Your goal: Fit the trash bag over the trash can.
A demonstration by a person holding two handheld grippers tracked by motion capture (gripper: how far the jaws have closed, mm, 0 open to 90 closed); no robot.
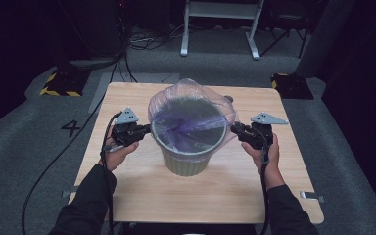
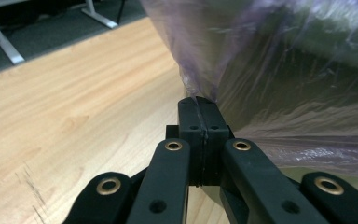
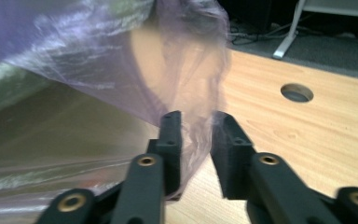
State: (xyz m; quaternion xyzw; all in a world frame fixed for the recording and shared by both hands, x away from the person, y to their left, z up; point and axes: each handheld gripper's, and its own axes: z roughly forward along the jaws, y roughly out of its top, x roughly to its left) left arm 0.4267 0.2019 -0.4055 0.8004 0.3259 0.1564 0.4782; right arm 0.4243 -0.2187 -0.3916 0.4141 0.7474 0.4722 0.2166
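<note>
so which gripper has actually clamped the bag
The left gripper: its fingers are shut on the purple bag. The right gripper is open, film between its fingers.

A green bin (image 1: 188, 156) stands mid-table (image 1: 142, 196), lined with a thin purple bag (image 1: 191, 105) that billows above its rim; the left gripper (image 1: 144, 130) sits at the bin's left side, its tips at the bag's edge by the rim; the right gripper (image 1: 235, 128) mirrors it on the opposite side, tips likewise at the bag; a hand (image 1: 120, 154) grasps the left one, another hand (image 1: 269, 154) the right; cables trail back along both dark sleeves.
</note>
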